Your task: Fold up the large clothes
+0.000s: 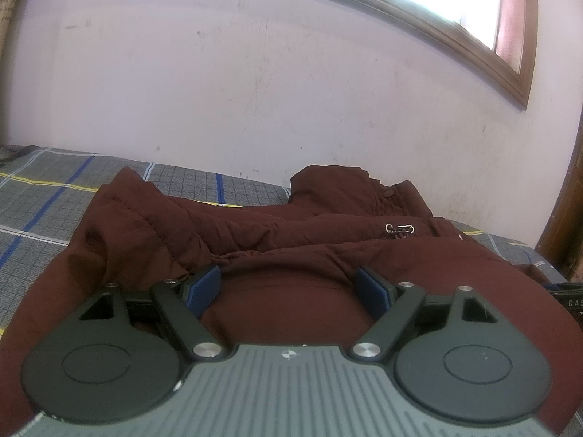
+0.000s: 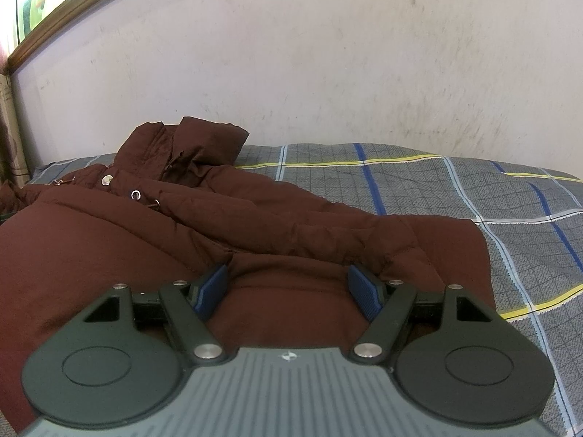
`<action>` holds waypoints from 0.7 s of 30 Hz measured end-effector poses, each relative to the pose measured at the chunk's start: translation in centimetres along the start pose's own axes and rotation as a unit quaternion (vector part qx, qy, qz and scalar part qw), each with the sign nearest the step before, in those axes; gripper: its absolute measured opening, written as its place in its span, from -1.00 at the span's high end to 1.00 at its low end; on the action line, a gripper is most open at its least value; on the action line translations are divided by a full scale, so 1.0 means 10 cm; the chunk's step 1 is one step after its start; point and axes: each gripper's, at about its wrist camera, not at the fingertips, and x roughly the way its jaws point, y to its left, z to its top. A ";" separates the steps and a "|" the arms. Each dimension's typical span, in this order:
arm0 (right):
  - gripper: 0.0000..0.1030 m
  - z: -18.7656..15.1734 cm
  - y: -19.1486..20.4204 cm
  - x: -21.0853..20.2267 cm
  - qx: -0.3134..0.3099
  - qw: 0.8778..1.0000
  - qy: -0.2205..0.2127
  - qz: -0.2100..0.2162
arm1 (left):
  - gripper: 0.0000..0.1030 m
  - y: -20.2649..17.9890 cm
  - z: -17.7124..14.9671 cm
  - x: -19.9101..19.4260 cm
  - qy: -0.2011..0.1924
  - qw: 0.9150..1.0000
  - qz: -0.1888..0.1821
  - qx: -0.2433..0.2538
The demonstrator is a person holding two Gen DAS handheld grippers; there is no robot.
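A dark maroon padded jacket (image 1: pixel 291 240) lies spread on the bed, hood toward the wall. It also shows in the right wrist view (image 2: pixel 182 225), with snaps and eyelets near the collar. My left gripper (image 1: pixel 289 287) is open, its blue pads (image 1: pixel 204 286) wide apart low over the jacket's near fabric, with a sleeve lying across ahead of it. My right gripper (image 2: pixel 289 287) is open too, its pads (image 2: pixel 364 291) spread over the jacket's near part, by the right sleeve. Neither holds anything.
The bed has a grey plaid sheet (image 2: pixel 473 200) with blue and yellow lines. A pale scuffed wall (image 1: pixel 255 73) stands right behind the bed. A wooden window frame (image 1: pixel 473 47) is above. A dark strap (image 1: pixel 568 291) lies at the left view's right edge.
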 end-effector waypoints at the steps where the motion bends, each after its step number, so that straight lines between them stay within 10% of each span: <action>1: -0.41 0.00 0.00 0.00 0.000 1.000 0.000 0.000 | -0.58 0.00 0.00 0.00 0.000 1.000 0.000 0.000; 15: -0.41 -0.04 0.00 -0.01 0.002 1.000 -0.016 0.001 | -0.67 -0.03 -0.01 -0.09 -0.021 1.000 0.015 0.008; 21: -0.41 -0.06 0.05 -0.03 -0.008 1.000 -0.027 -0.011 | -0.99 0.11 0.05 -0.78 -0.060 0.995 -0.021 -0.072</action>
